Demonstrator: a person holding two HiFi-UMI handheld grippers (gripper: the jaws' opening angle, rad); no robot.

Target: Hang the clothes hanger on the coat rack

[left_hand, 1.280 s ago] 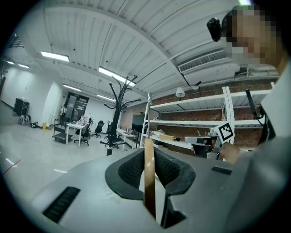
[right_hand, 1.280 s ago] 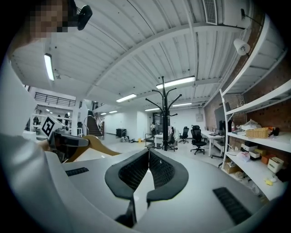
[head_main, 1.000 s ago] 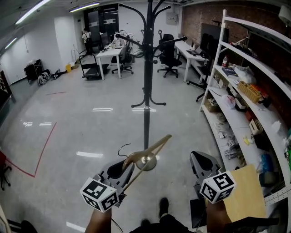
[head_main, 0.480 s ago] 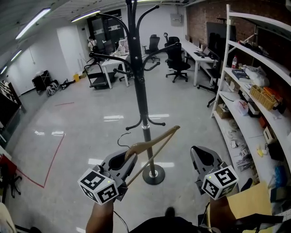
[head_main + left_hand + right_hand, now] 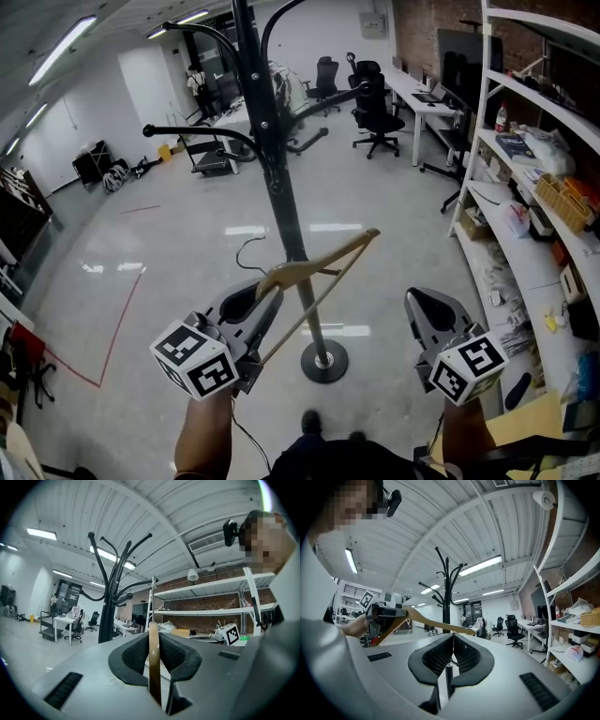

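The black coat rack (image 5: 279,202) stands straight ahead, its round base (image 5: 324,361) on the floor and curved arms spreading near the top. My left gripper (image 5: 251,314) is shut on the wooden hanger (image 5: 323,267), which points up and right across the pole. The hanger's wire hook (image 5: 246,251) curls to the left of the pole, free of it. In the left gripper view the hanger's edge (image 5: 153,667) sits between the jaws, with the rack (image 5: 107,606) beyond. My right gripper (image 5: 433,319) is shut and empty, to the right of the rack. Its own view shows the hanger (image 5: 436,624) and rack (image 5: 446,597).
White shelving (image 5: 525,187) with boxes and clutter runs along the right side. Desks and office chairs (image 5: 375,112) fill the back of the room. A red tape line (image 5: 112,328) marks the floor at left. A cardboard sheet (image 5: 525,417) lies at lower right.
The rack has come nearer and shifted left in view; its pole now rises right behind the hanger. Both grippers keep their grip state, the left still holding the hanger.
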